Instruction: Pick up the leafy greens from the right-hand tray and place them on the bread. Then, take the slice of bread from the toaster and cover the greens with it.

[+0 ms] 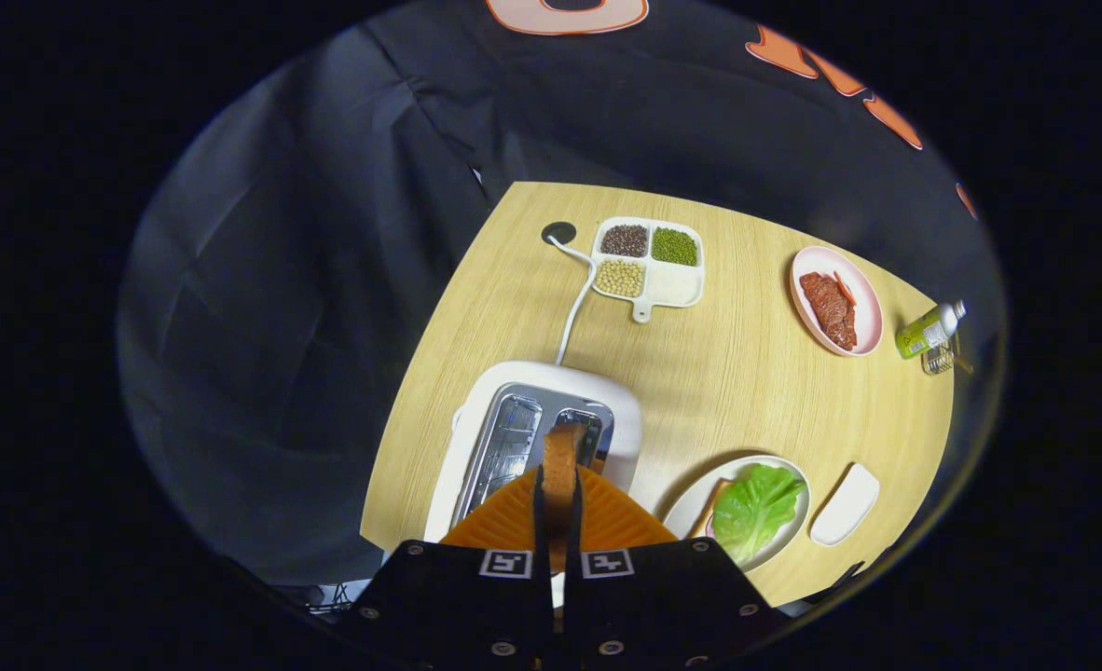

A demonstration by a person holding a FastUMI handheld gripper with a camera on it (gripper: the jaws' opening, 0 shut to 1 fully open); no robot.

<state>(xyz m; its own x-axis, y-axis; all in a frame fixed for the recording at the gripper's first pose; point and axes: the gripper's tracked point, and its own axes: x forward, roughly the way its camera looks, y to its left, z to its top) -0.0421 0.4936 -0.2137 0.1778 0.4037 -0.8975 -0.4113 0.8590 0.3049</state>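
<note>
My gripper (558, 485) is shut on a slice of bread (558, 457), held edge-on between the fingers above the white toaster (551, 391). The slice hangs over the toaster's right slot, lifted out of it. To the right of the toaster a white plate (691, 508) holds a bread slice with a green lettuce leaf (756, 508) lying on top. Only a thin brown edge of that lower bread shows beside the leaf.
A small white empty tray (845, 503) lies right of the plate. Further back are a divided white dish of beans (649, 261), a pink plate with meat (835, 300) and a small bottle (929, 328). The toaster's white cord (574, 298) runs to a hole in the wooden table (719, 373).
</note>
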